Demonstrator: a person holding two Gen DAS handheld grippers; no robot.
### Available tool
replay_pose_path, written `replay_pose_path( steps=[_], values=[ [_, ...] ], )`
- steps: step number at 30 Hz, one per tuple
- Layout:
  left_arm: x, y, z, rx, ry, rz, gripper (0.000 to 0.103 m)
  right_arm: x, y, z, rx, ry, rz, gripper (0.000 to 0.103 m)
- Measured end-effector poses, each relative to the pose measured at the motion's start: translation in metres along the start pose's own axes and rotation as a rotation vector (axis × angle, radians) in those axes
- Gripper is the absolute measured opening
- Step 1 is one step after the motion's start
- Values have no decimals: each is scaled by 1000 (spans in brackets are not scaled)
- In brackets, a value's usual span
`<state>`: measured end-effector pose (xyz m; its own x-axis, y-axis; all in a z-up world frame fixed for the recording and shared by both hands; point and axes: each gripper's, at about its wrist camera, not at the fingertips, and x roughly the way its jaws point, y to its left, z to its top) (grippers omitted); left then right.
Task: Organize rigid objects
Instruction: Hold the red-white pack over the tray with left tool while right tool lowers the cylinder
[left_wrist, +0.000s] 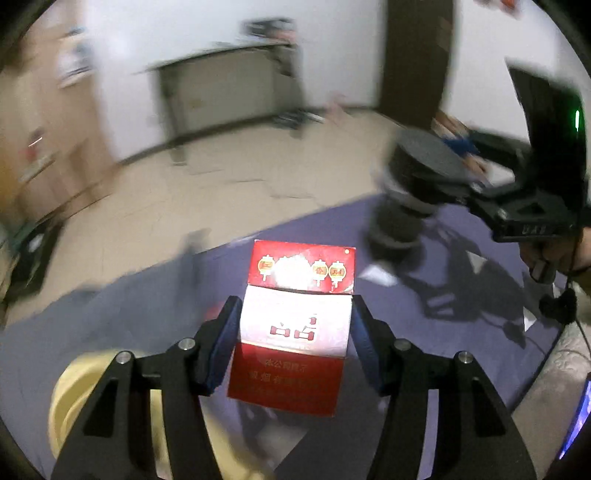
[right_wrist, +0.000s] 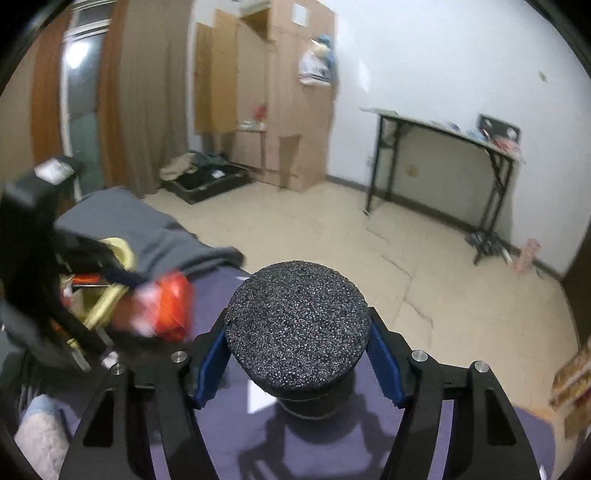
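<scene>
While the left tool (left_wrist: 295, 332) clamps a red-and-white box (left_wrist: 295, 325), the right tool (right_wrist: 297, 354) grips a black foam-topped cylinder (right_wrist: 297, 328) above the purple-covered bed (left_wrist: 406, 314).

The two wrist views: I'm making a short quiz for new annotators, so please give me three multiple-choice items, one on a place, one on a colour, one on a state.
1. Where is the yellow bowl in the left wrist view?
A. Lower left, behind the left gripper
B. On the folding table by the wall
C. On the floor by the wardrobe

2. What colours is the box in the left gripper?
A. Green and black
B. Red and white
C. Plain brown

3. What is the state of the right gripper?
A. Open, with nothing between its fingers
B. Shut with nothing in it
C. Shut on the black round-topped object

Answers:
1. A, its yellow rim shows behind the left finger.
2. B, red ends and a white middle band.
3. C, both blue pads press its sides.
</scene>
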<state>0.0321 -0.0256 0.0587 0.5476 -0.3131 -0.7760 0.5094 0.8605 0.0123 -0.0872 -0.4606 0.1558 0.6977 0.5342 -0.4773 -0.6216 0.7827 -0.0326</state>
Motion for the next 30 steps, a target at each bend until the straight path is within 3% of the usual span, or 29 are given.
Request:
replay_pose_path(
  steps=[3, 8, 12, 14, 18, 28, 29, 30],
  values=[
    [-65, 47, -40, -151, -46, 106, 59, -3, 29, 7, -74, -30, 89, 67],
    [-159, 104, -129, -329, -112, 336, 60, 24, 101, 29, -132, 29, 281, 67],
    [-160, 146, -187, -434, -83, 449, 60, 61, 170, 43, -196, 102, 390, 67],
    [-147, 168, -207, -501, -59, 412, 60, 85, 203, 47, -189, 155, 467, 67],
    [-123, 189, -217, -528, -18, 404, 60, 118, 240, 40, -232, 212, 503, 67],
    [-99, 189, -215, -530, 45, 390, 63, 134, 250, 27, -216, 184, 524, 68],
    [-101, 189, -213, -529, 31, 375, 73, 132, 249, 25, -229, 181, 520, 70],
    [-102, 189, -211, -534, 20, 361, 89, 130, 248, 27, -236, 176, 514, 83]
  ],
)
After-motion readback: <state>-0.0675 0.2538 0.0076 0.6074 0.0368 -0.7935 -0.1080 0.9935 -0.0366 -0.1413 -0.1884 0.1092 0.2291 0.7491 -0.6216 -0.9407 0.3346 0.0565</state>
